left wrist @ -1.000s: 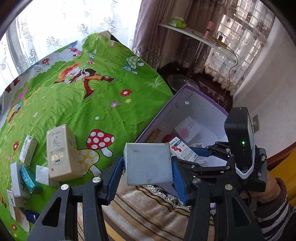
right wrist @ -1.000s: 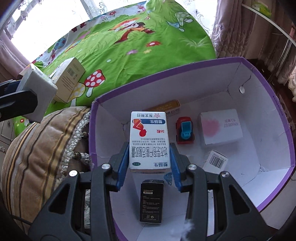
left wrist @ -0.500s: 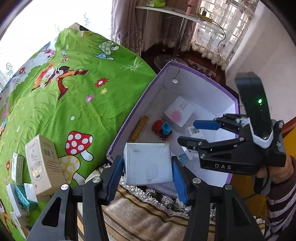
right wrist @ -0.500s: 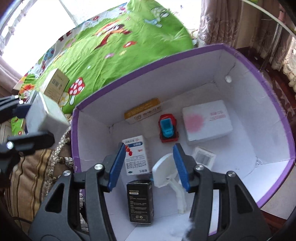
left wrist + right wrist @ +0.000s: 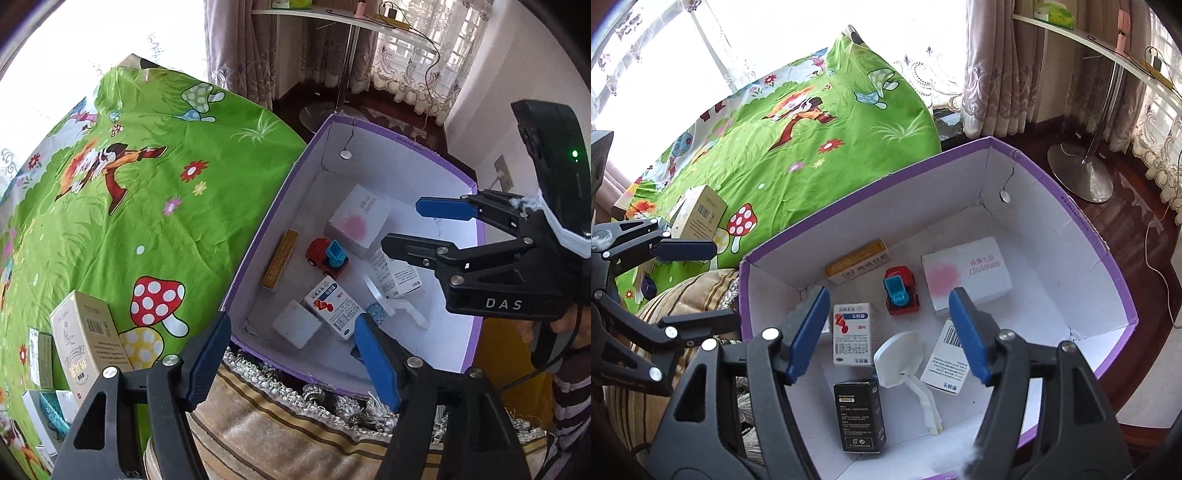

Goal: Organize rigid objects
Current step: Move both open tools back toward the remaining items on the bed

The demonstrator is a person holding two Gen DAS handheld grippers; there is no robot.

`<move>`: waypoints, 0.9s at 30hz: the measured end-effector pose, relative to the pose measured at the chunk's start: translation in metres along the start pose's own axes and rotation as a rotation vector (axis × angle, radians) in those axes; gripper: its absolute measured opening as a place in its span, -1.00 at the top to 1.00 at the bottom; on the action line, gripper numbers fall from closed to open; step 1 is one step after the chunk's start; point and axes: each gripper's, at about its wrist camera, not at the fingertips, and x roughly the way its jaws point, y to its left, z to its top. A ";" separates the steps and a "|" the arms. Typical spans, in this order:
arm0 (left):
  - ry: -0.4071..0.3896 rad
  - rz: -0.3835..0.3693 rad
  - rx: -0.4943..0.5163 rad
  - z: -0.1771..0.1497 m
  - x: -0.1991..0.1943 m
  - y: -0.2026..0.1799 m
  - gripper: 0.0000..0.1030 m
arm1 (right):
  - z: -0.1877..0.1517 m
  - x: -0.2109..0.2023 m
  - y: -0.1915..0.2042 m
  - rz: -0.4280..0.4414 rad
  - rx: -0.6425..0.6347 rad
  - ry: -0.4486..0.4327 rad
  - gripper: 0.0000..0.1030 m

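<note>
Both boxes gone from the jaws since a second ago: plain white box [image 5: 296, 324] that the left gripper [image 5: 291, 356] held now lies in the near left corner of the purple-rimmed storage box [image 5: 402, 138], and the red-and-blue medicine carton [image 5: 850, 333] the right gripper [image 5: 889, 334] carried lies flat on the box floor, Chinese print and a barcode on it, small text unreadable. Left jaws opening, nothing between them; right jaws opening too, empty, hovering over the box. "DAS" printed in white on the right gripper's body in the left wrist view. Also in the storage box: white carton with pink blotch [image 5: 966, 277] and pink digits, upside down, roughly 6866957; yellow-topped carton [image 5: 857, 261] on its side against the far wall, Chinese characters; red toy truck [image 5: 901, 290] with blue bed; black carton [image 5: 860, 415] headed "INSTRUCTIONS"; white barcode carton [image 5: 946, 356]; white plastic disc piece [image 5: 899, 358]. Cream carton [image 5: 86, 338] with barcode stands on the green mushroom-print bedspread [image 5: 155, 199], outside the storage box, smaller cartons beside it.
</note>
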 end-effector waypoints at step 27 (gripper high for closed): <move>-0.401 0.178 -0.552 -0.175 -0.144 0.144 -0.37 | 0.033 -0.074 0.147 0.045 -0.260 -0.209 -0.88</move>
